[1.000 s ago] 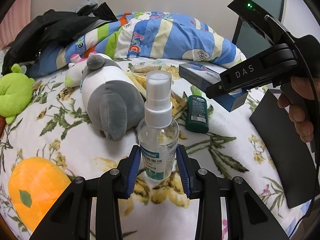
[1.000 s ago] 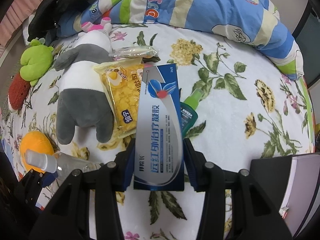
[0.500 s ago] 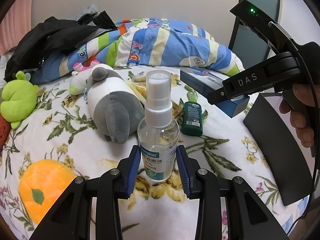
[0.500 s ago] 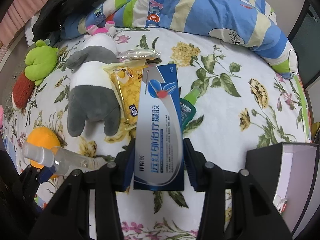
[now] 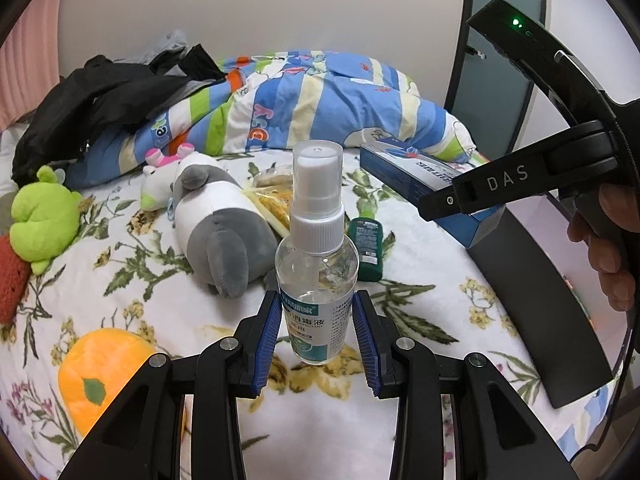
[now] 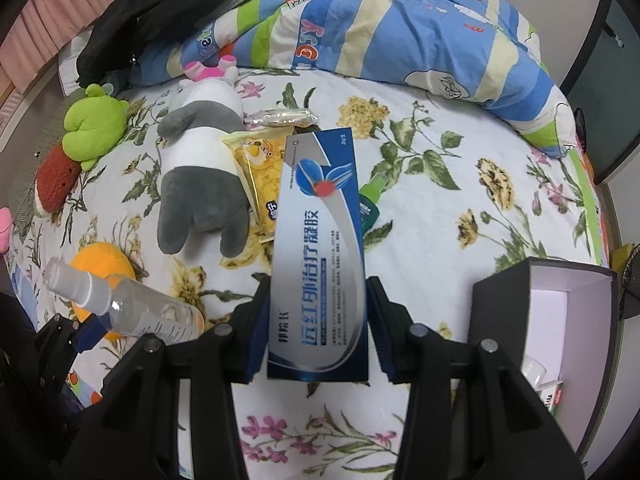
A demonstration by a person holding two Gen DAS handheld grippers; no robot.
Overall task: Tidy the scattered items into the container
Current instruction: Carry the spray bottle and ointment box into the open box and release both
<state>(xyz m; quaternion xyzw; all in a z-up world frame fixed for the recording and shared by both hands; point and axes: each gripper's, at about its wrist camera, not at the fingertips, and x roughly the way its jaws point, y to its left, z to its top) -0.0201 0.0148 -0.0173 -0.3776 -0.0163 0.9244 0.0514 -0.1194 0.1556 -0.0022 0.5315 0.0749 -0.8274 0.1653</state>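
At lower centre of its view the left gripper [image 5: 316, 338] is clamped on a clear spray bottle [image 5: 317, 256], the right gripper [image 6: 318, 334] on a blue box [image 6: 318, 256]; I judge both mid-carry, next lowering into the black container [image 6: 500, 320] at right

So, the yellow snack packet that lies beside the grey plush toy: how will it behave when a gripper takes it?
The yellow snack packet is a thin, glossy film, so it will probably bend and crinkle, and may slip between the pads. It looks light for its size. Its contents may be brittle, so a gentle pinch at the sealed edge seems safer.
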